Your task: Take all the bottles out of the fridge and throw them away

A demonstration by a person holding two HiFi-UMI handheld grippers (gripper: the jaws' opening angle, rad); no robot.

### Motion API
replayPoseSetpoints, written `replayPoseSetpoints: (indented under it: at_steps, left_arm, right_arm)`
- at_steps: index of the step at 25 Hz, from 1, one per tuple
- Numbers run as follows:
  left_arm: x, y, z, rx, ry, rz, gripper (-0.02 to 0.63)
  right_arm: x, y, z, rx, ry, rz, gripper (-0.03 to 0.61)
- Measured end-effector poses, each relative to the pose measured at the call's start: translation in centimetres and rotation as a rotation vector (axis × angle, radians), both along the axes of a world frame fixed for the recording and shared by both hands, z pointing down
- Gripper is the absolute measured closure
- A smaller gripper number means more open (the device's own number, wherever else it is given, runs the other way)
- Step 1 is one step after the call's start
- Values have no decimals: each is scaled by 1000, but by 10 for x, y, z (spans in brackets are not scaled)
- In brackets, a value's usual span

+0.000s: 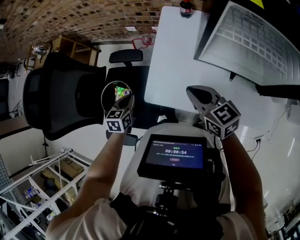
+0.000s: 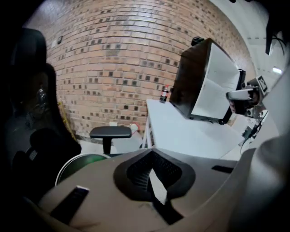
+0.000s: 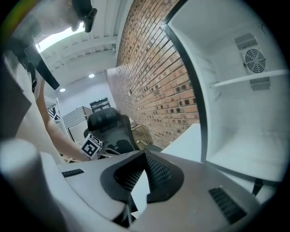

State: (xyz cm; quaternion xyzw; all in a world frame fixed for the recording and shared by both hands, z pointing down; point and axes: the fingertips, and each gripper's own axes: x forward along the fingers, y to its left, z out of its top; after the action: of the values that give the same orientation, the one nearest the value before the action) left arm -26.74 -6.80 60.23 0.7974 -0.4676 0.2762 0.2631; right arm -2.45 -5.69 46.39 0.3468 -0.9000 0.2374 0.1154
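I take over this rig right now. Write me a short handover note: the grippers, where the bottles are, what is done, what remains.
Left gripper: shut, empty, above the bin.
Right gripper: shut, empty, by the open fridge.
Fridge: the shelves in view hold no bottle.
One bottle stands at the far end of the table.
Bin: something colourful is inside; the count is unclear.
To do: probably bin that bottle, then check the fridge's hidden parts.
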Motion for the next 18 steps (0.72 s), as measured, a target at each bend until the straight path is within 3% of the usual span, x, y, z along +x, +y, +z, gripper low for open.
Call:
replayPoseSetpoints:
  at_steps: [3, 10, 18]
  left_arm:
    - [56, -12, -19, 48, 26, 132, 604]
    - [190, -26, -87, 111, 217, 297, 604]
    - [300, -15, -130, 145, 309, 485, 604]
  right_arm:
    - [21, 0, -5, 18, -2, 48, 575]
    - [79, 13, -16, 35, -14, 170, 575]
    - [149, 24, -36, 84, -33, 336, 575]
